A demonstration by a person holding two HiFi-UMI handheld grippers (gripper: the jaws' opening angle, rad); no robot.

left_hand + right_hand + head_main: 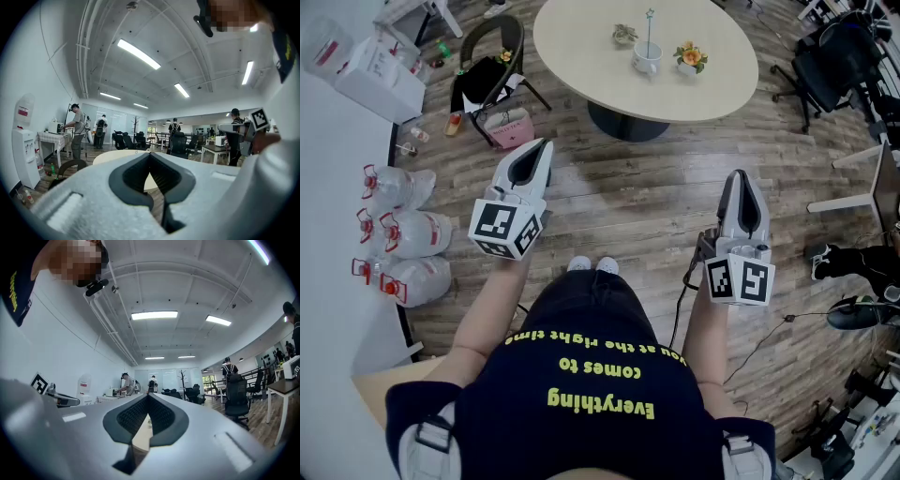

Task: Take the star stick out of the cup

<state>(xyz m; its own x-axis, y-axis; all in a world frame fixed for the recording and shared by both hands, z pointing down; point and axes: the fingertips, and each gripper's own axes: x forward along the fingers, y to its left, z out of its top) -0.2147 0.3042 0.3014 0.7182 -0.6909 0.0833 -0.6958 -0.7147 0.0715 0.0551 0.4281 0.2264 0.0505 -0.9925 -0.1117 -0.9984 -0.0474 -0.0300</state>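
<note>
The star stick [649, 30] is standing up in the white cup [646, 62], with its star on top. The cup is sitting on the tan table [581, 52], at 12 o'clock in the head view, well apart from both grippers. A small pot of orange flowers [691, 56] is sitting just beside the cup at 3 o'clock. Another little plant [625, 35] is sitting near the cup at 11 o'clock.

The left gripper [547, 143] is pointing toward the table from 7 o'clock of the cup. Its jaws are pressing together with nothing between them. The right gripper [741, 174] is pointing up from 5 o'clock of the cup. Its jaws are closed tight too and are holding nothing.

The person's dark shirt [581, 441] is showing yellow words, upside down in the head view: "Everything comes to you at the right time".

A chair [487, 47] is standing at 9 o'clock of the table, and a pink bag [508, 127] is sitting by it. Big water jugs [417, 230] are lying by the wall at 9 o'clock of the head view.
</note>
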